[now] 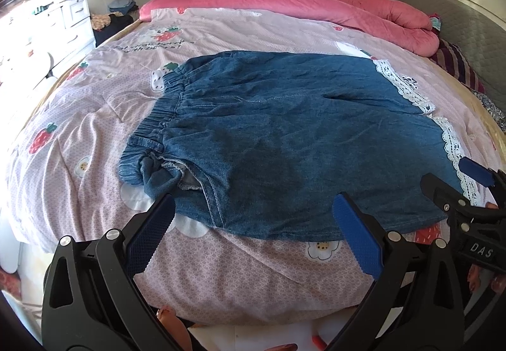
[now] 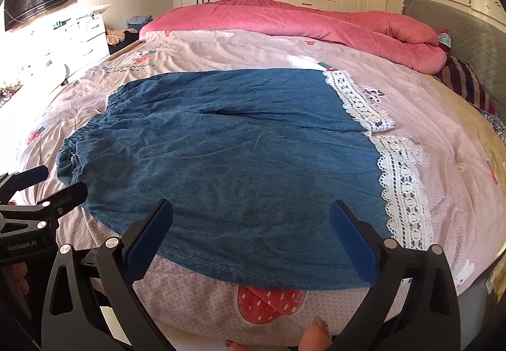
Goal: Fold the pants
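Blue denim pants with white lace-trimmed hems (image 1: 300, 142) lie spread flat across a pink strawberry-print bedspread (image 1: 79, 117), elastic waistband to the left, lace hems to the right. The left gripper (image 1: 253, 224), black with blue pads, hovers at the near edge of the pants towards the waistband, its jaws spread wide and empty. The right gripper (image 2: 251, 230) hovers at the near edge towards the hems, also wide apart and empty. A rumpled pink quilt (image 2: 300, 19) lies along the far side.
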`<state>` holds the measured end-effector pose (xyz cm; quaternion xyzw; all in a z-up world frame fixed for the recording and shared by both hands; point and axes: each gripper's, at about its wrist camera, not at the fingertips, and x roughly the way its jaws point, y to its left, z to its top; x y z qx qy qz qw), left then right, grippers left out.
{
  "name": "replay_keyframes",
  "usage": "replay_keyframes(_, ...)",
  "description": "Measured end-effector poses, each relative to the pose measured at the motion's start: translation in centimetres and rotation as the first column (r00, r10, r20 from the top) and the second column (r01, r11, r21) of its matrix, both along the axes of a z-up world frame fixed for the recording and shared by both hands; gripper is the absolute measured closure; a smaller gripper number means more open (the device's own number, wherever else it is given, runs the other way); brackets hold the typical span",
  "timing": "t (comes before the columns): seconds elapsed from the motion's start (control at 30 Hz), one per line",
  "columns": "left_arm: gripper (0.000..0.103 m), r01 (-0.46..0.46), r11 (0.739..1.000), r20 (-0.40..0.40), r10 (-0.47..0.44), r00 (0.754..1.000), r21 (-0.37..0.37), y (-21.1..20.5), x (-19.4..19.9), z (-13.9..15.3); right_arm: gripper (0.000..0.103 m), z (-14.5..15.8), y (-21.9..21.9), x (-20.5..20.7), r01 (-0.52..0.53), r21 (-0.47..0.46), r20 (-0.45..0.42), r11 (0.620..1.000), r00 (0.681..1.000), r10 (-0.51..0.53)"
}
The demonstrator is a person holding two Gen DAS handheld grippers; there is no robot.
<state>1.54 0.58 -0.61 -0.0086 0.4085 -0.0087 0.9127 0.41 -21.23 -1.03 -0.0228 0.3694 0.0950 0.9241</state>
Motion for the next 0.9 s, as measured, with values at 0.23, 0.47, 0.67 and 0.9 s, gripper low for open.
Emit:
replay_keyframes(0.23, 0.009, 0.008, 0.999, 0.026, -0.007, 1.000, -0.043, 3.6, 3.4, 1.3, 0.004, 0.4, 0.0, 4.3, -0.091, 0.037, -0.062, 0.995, 0.994, 0.093)
replay_keyframes(0.47, 0.009, -0.006, 1.000, 0.019, 0.006, 1.000, 0.019, 7.8, 11.7, 3.1, 0.004, 1.7, 2.6, 12.1, -0.243, 0.037, -0.100, 0.969, 0.964, 0.246)
replay_keyframes(0.67, 0.009, 0.020, 0.997, -0.066, -0.015, 0.998, 0.072, 10.2, 19.4, 1.1, 0.004, 2.2, 7.2, 20.1, -0.400, -0.056, -0.102, 0.915, 0.914, 0.394)
replay_keyframes(0.9, 0.037, 0.144, 0.987, -0.089, -0.137, 0.987, 0.072, 10.8, 24.3, -0.8, 0.004, 0.7, 10.1, 27.9, -0.472, -0.088, -0.151, 0.877, 0.876, 0.457)
